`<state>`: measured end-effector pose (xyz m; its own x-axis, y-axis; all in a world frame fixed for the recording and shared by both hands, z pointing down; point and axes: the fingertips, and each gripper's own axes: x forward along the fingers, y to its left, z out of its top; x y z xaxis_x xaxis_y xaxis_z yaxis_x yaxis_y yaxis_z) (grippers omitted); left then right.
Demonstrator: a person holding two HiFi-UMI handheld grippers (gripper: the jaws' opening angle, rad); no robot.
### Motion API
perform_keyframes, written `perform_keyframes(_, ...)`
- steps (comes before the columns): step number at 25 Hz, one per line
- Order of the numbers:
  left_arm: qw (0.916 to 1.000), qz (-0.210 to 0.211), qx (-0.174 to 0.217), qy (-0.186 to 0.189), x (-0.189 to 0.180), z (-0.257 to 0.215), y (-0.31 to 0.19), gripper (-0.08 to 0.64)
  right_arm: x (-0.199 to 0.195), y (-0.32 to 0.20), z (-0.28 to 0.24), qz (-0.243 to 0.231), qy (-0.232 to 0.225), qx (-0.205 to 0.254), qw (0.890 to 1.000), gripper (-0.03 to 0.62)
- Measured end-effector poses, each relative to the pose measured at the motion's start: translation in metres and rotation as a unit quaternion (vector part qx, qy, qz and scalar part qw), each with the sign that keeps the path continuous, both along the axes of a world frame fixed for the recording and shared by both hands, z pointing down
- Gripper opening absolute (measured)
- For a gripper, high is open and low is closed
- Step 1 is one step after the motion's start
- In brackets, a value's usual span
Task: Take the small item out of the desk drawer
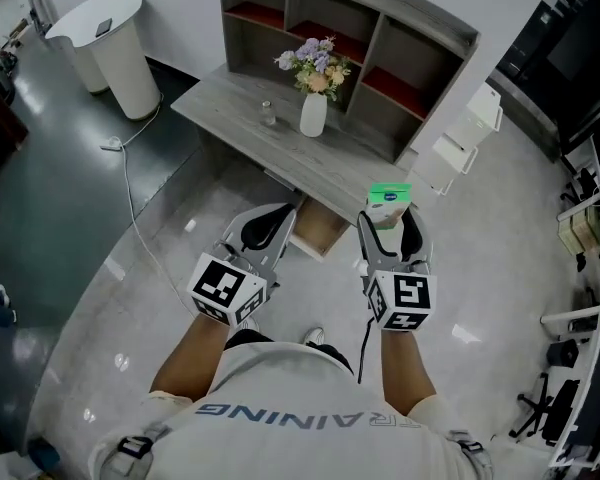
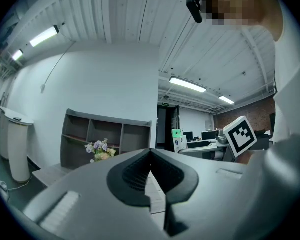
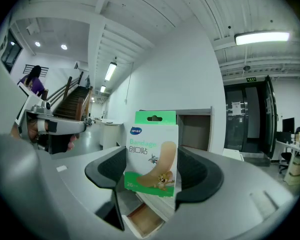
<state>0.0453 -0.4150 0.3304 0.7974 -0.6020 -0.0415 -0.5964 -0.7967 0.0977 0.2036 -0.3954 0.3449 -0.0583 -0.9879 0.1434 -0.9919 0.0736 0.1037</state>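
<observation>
A small green-and-white bandage box (image 1: 388,204) stands upright between the jaws of my right gripper (image 1: 390,230), which is shut on it. In the right gripper view the box (image 3: 152,154) fills the gap between the dark pads, held above the open wooden drawer (image 3: 145,219). The drawer (image 1: 318,233) sticks out from under the front of the grey desk (image 1: 242,118), between my two grippers. My left gripper (image 1: 265,224) hangs just left of the drawer. Its fingertips meet in the left gripper view (image 2: 150,156), and nothing is between them.
On the desk stand a white vase of flowers (image 1: 313,113) and a small glass (image 1: 268,114), in front of a shelf unit (image 1: 350,28). A white bin (image 1: 110,48) and a floor cable (image 1: 130,198) lie left. White furniture (image 1: 460,138) stands right.
</observation>
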Motion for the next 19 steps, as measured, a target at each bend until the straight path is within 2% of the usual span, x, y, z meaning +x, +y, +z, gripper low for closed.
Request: perform_keyframes(19, 0.9999, -0.007, -0.008, 0.004, -0.012, 0.003, -0.006, -0.002, -0.009, -0.006, -0.003, -0.003, -0.002, 0.003, 1.000, 0.331)
